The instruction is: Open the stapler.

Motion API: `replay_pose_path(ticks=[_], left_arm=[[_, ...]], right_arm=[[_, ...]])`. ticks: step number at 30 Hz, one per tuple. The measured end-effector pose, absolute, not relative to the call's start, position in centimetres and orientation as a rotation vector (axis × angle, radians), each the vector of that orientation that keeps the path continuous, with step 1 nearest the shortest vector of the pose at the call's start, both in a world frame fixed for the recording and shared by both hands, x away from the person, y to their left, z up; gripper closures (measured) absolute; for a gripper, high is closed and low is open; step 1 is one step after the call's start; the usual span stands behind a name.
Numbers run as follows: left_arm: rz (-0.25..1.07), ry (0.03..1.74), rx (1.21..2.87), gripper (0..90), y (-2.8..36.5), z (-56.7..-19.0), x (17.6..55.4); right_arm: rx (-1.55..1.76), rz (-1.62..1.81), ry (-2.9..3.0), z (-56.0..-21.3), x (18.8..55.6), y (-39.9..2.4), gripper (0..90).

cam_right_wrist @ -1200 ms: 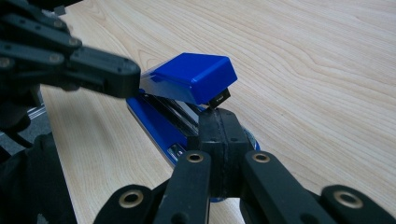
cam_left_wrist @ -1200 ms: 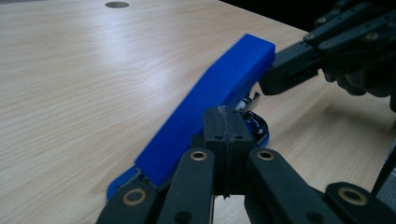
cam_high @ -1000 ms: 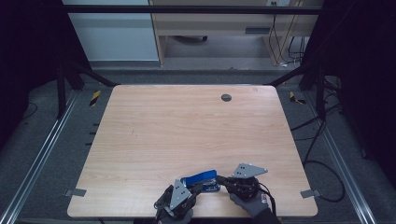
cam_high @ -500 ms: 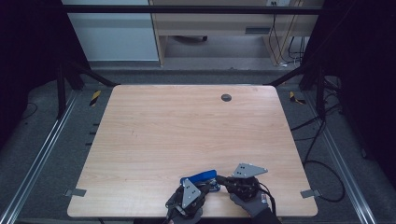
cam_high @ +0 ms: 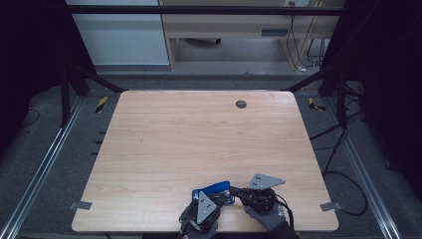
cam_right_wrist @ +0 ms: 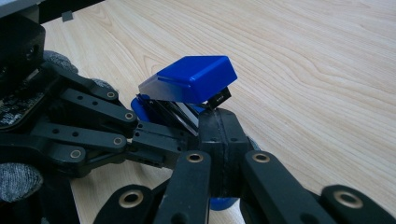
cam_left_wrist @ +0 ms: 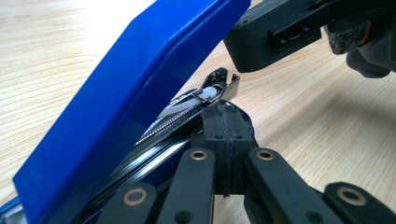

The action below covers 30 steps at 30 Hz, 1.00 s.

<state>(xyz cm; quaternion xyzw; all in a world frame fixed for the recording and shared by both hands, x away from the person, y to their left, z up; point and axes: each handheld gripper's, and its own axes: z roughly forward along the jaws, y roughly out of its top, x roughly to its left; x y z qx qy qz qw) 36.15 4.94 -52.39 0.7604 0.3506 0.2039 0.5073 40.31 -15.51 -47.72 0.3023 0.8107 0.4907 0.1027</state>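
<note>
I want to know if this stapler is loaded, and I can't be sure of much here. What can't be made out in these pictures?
- Staples in the blue stapler: left gripper view, the raised lid hides most of the metal channel.
- Stapler base: right gripper view, hidden behind the shut right gripper.
- Stapler detail: high view, too small, partly covered by the left gripper.

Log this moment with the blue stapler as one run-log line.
stapler: blue, lid raised, near table edge | left gripper: shut, at stapler base | right gripper: shut, at stapler

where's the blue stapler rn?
High view: the blue stapler lies at the table's near edge, right of centre, lid raised, between the left gripper and right gripper.
</note>
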Motion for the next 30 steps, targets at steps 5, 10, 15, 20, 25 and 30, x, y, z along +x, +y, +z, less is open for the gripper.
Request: replay_pose_path(ticks=[5, 10, 15, 20, 25, 30], left_arm=[[0.509, 0.872, 1.816, 89.9, 4.7, -52.5, 36.0], [0.556, 0.912, 1.790, 89.8, 4.2, -52.7, 35.5], [0.588, 0.939, 1.776, 89.9, 3.7, -52.7, 35.2], [0.667, 0.974, 1.754, 89.9, 3.0, -52.9, 34.5], [0.691, 0.982, 1.737, 89.9, 2.5, -53.1, 34.0], [0.713, 0.990, 1.726, 89.9, 2.3, -53.2, 33.8]], right_arm=[[0.893, 1.448, 2.395, -47.7, 40.4, -15.4, 90.0], [0.889, 1.450, 2.396, -47.7, 40.4, -15.4, 90.0], [0.889, 1.448, 2.399, -47.7, 40.4, -15.4, 90.0], [0.889, 1.450, 2.398, -47.7, 40.4, -15.4, 90.0], [0.883, 1.453, 2.397, -47.7, 40.4, -15.4, 90.0], [0.880, 1.467, 2.394, -47.7, 40.4, -15.3, 90.0]])
